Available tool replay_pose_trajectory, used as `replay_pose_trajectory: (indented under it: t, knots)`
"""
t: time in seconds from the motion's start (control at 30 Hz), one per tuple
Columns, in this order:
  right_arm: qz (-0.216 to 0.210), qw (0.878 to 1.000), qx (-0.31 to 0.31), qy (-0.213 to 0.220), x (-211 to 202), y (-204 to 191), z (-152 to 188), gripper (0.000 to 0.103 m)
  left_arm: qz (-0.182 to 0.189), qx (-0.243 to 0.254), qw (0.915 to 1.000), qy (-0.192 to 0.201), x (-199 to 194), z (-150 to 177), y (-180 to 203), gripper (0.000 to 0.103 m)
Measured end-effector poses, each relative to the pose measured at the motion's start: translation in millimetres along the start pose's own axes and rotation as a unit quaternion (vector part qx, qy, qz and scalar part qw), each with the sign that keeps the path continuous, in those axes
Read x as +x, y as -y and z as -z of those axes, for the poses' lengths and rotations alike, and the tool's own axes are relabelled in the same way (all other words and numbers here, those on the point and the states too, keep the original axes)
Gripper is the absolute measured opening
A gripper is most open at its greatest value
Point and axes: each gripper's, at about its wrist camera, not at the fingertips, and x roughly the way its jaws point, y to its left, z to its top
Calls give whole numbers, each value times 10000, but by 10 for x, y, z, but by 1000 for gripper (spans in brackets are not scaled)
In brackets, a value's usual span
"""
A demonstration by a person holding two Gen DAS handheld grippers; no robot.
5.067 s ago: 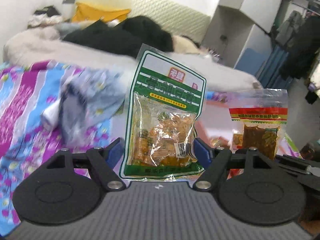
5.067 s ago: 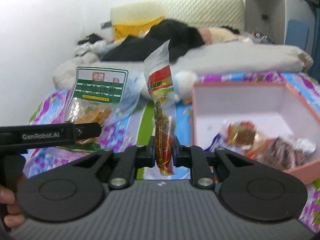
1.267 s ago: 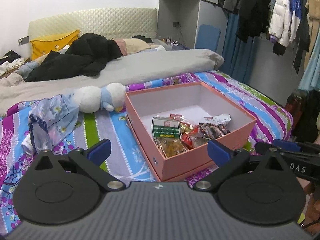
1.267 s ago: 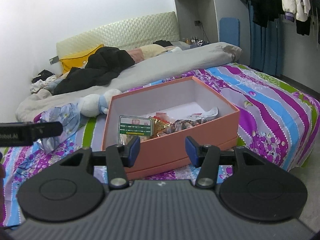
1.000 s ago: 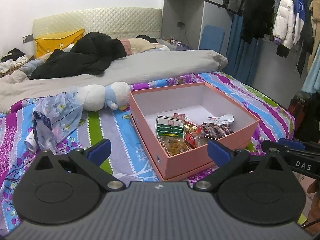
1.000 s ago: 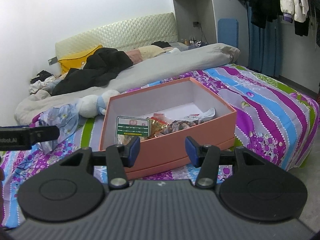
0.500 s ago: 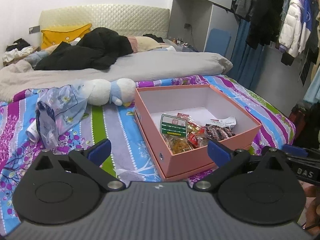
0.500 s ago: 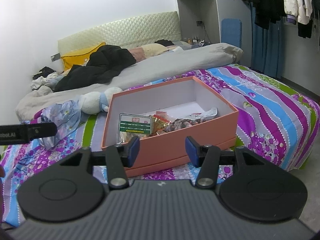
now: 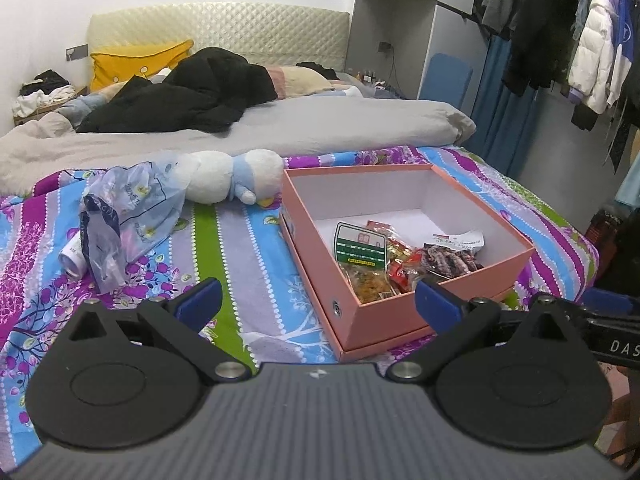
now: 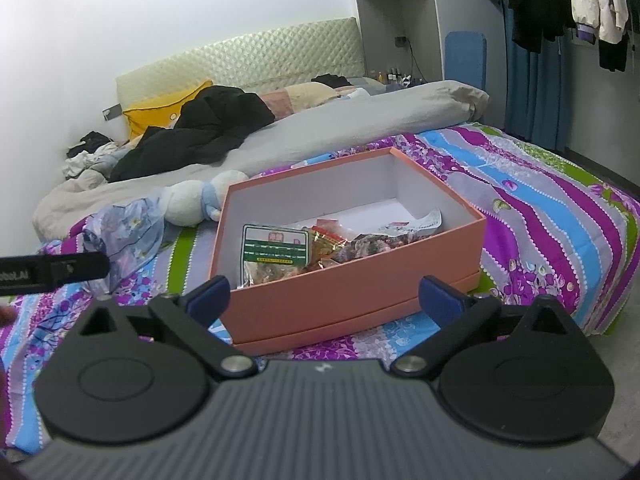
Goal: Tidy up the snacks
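A pink cardboard box (image 9: 408, 316) stands open on the striped bedspread; it also shows in the right wrist view (image 10: 360, 288). Inside lie a green-and-white snack bag (image 9: 360, 250), also in the right wrist view (image 10: 276, 250), and several red and dark snack packets (image 9: 440, 260). My left gripper (image 9: 316, 304) is open and empty, held back from the box's near corner. My right gripper (image 10: 324, 296) is open and empty, in front of the box's near wall.
A crumpled blue plastic bag (image 9: 128, 208) and a white plush toy (image 9: 228, 178) lie left of the box. A grey duvet and black clothes cover the far bed. Hanging clothes (image 9: 592, 40) fill the right side. The bed edge (image 10: 608, 312) drops off at right.
About five seconds ago each gripper held a snack bag; both bags now lie in the box. In the last half second the right gripper's fingers opened wider. The left stays open.
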Motion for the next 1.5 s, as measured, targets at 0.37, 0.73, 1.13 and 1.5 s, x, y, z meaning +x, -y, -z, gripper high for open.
replay_pose_trajectory:
  t: [0.37,0.73,1.13,1.5]
  knots:
    - [-55,9999,110,50,-27,8,-52,102,81,51,10000,-8,-15,12,13,103]
    - [-1,9999,39,97,-46,-16,-50,102,74,83,9999,45,-46,4,32,103]
    - [31,9999,27,144,-75,-18,-63,102,45,118,9999,-3,-52,-1,38,103]
    - [26,9999,27,152,-83,-27,-56,102,46,134,9999,13,-51,-4,41,103]
